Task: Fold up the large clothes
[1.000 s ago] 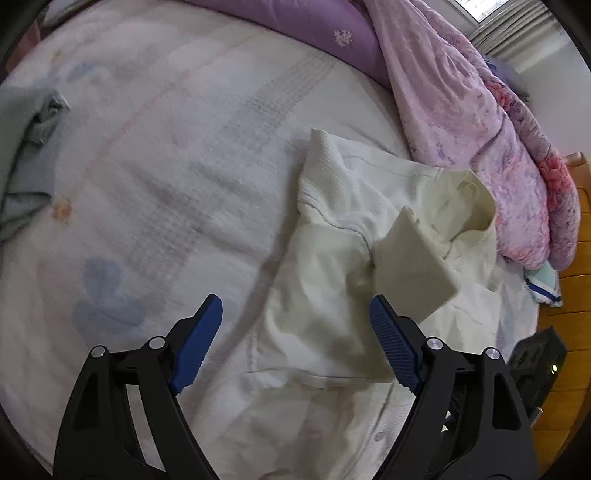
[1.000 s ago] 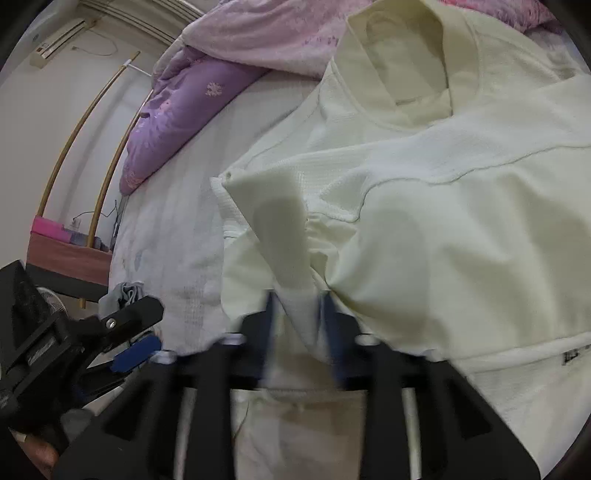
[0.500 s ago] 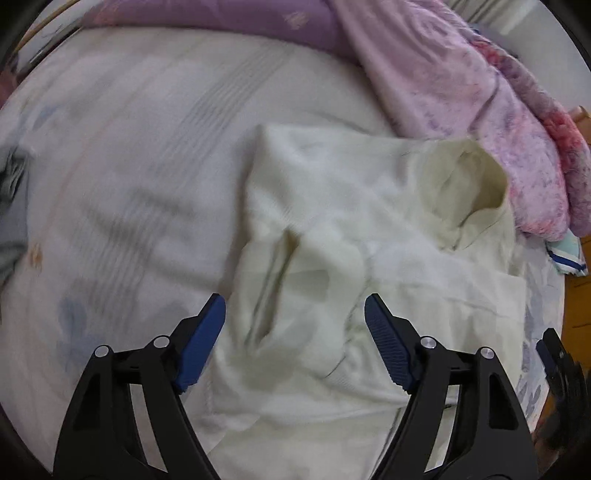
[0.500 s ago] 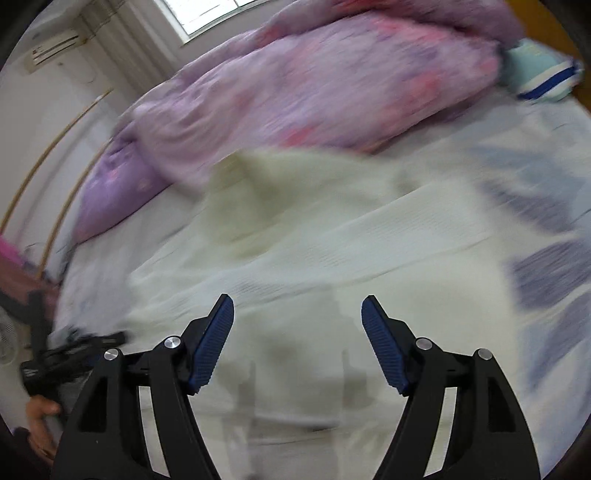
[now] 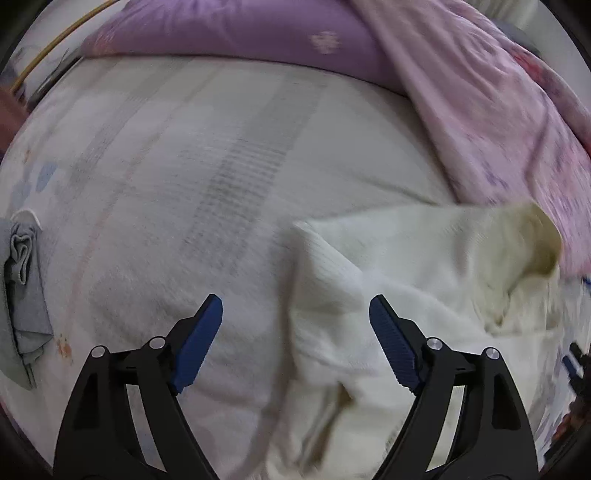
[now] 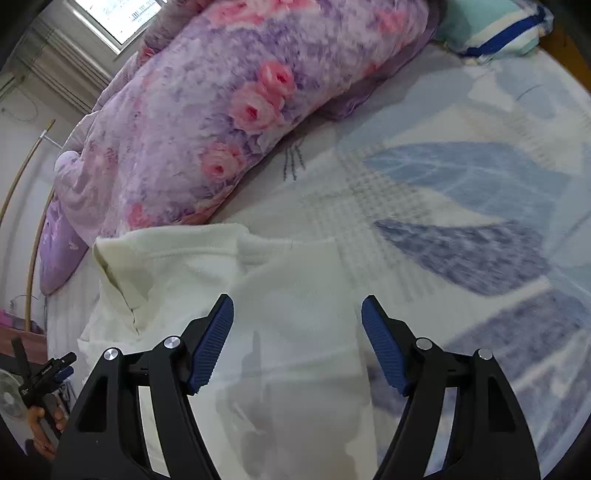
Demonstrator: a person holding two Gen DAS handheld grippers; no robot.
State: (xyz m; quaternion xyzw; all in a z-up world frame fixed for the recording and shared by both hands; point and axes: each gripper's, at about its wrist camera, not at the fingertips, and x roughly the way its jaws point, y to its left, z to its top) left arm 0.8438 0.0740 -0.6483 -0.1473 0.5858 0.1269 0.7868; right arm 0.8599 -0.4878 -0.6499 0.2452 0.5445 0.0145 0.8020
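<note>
A cream shirt (image 5: 406, 280) lies on the bed, collar towards the quilt, with one sleeve folded over the body. My left gripper (image 5: 295, 332) hovers above the shirt's left edge, jaws opening, with nothing pressed between the blue pads (image 5: 199, 343). In the right wrist view the shirt (image 6: 295, 314) spreads under my right gripper (image 6: 297, 332), which stands open over its right side and grips no cloth. The left gripper (image 6: 48, 373) also shows there, small, at the lower left in a hand.
A pink floral quilt (image 6: 221, 110) is heaped along the far side of the bed, next to a purple pillow (image 5: 240, 33). A grey garment (image 5: 22, 295) lies at the left edge. A teal striped cloth (image 6: 491, 22) sits at the far right corner.
My right gripper has let go of the cream sleeve, opened, and swung right across the shirt. My left gripper has moved left, so the shirt's left edge now lies beneath it.
</note>
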